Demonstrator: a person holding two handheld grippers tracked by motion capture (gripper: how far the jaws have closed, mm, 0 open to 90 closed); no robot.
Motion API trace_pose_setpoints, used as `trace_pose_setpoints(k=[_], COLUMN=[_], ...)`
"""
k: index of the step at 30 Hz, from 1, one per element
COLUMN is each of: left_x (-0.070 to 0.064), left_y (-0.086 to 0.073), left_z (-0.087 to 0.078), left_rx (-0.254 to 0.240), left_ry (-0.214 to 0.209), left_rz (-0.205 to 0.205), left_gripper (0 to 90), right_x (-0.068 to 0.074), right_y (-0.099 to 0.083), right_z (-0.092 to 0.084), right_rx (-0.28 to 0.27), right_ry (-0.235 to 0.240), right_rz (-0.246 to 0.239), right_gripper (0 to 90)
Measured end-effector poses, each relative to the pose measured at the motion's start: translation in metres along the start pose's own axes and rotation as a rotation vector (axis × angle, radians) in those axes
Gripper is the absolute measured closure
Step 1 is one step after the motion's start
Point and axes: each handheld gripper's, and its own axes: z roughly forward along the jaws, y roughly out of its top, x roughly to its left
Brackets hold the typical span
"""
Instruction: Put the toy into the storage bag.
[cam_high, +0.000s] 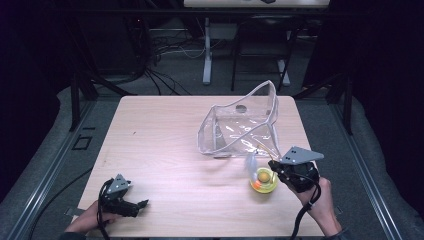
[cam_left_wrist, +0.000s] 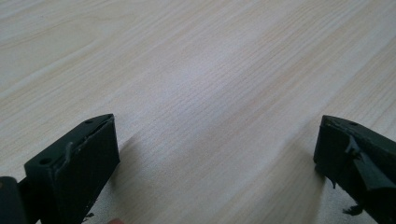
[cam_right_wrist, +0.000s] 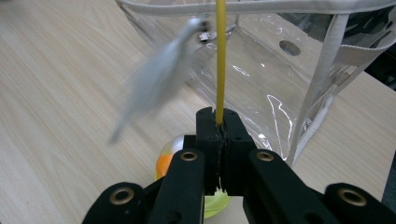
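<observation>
Yellow stick (cam_right_wrist: 220, 56) was clamped in the right claw (cam_right_wrist: 219, 122), just near of the clear bag (cam_high: 240, 122); its base (cam_high: 263, 181) sat on the table (cam_high: 165, 135). Left claw (cam_high: 141, 204) idled open. Lifting steadily should clear the rim.

My right gripper (cam_right_wrist: 219, 122) has its two black jaws pressed together on a thin yellow rod (cam_right_wrist: 220, 60), which rises straight up in front of the clear plastic bag (cam_right_wrist: 299, 88). Left of the rod, a blurred white feather (cam_right_wrist: 159, 77) hangs from near the bag's rim. Below my jaws, nearer than the bag, a yellow-green toy base (cam_right_wrist: 210, 203) with an orange ball (cam_right_wrist: 164, 164) sits on the wooden table (cam_right_wrist: 60, 107).
</observation>
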Motion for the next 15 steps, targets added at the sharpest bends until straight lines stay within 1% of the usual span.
trace_pose_setpoints(k=[2, 3, 6, 8, 9, 15], left_x=[0.0000, 0.0000, 0.0000, 0.0000, 0.0000, 0.0000], left_y=[0.0000, 0.0000, 0.0000, 0.0000, 0.0000, 0.0000], left_z=[0.0000, 0.0000, 0.0000, 0.0000, 0.0000, -0.0001], left_rx=[0.000, 0.000, 0.000, 0.000, 0.000, 0.001], left_ry=[0.000, 0.000, 0.000, 0.000, 0.000, 0.000], left_rz=[0.000, 0.000, 0.000, 0.000, 0.000, 0.001], left_gripper=[0.0, 0.0, 0.0, 0.0, 0.0, 0.0], right_x=[0.0006, 0.0010, 0.0009, 0.0001, -0.0010, -0.0019], right_y=[0.0008, 0.0013, 0.0032, 0.0045, 0.0057, 0.0090], right_z=[0.0004, 0.0010, 0.0015, 0.0018, 0.0019, 0.0001], right_rx=[0.004, -0.006, 0.000, -0.002, 0.000, -0.008], right_ry=[-0.002, -0.004, -0.008, -0.009, -0.002, -0.006], right_rz=[-0.003, 0.000, -0.002, 0.005, 0.013, 0.020], right_gripper=[88.1, 88.1, 88.2, 88.3, 88.2, 88.3])
